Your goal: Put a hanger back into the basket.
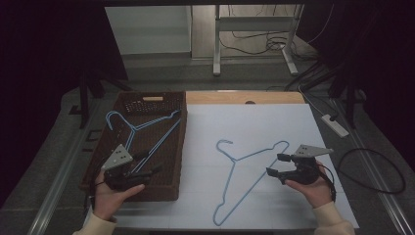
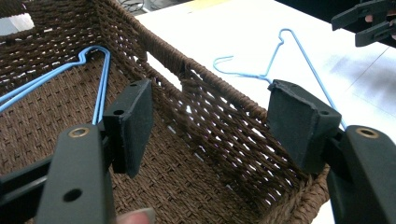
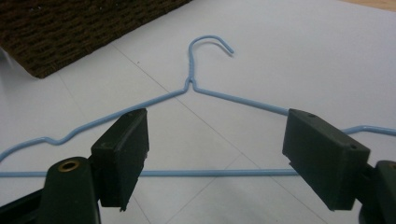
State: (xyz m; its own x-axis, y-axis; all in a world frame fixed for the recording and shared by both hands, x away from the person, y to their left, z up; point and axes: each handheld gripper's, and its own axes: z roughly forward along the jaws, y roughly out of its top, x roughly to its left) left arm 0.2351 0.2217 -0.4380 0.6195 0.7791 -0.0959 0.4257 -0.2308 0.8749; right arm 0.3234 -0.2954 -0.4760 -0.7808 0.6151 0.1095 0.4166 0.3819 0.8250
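Dim room, grey floor (image 1: 161,73), white desk legs (image 1: 216,44).

The hanger (image 1: 247,169) on the white sheet (image 1: 274,122) is light blue. The basket (image 1: 169,188) is dark brown and woven.

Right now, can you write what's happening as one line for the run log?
left gripper: open, over basket | right gripper: open, above hanger on table, not gripping | basket: holds two hangers

Tabletop (image 1: 274,98) carries a white sheet (image 1: 274,132); a blue wire hanger (image 1: 240,181) lies on it, right of the woven basket (image 1: 171,147).
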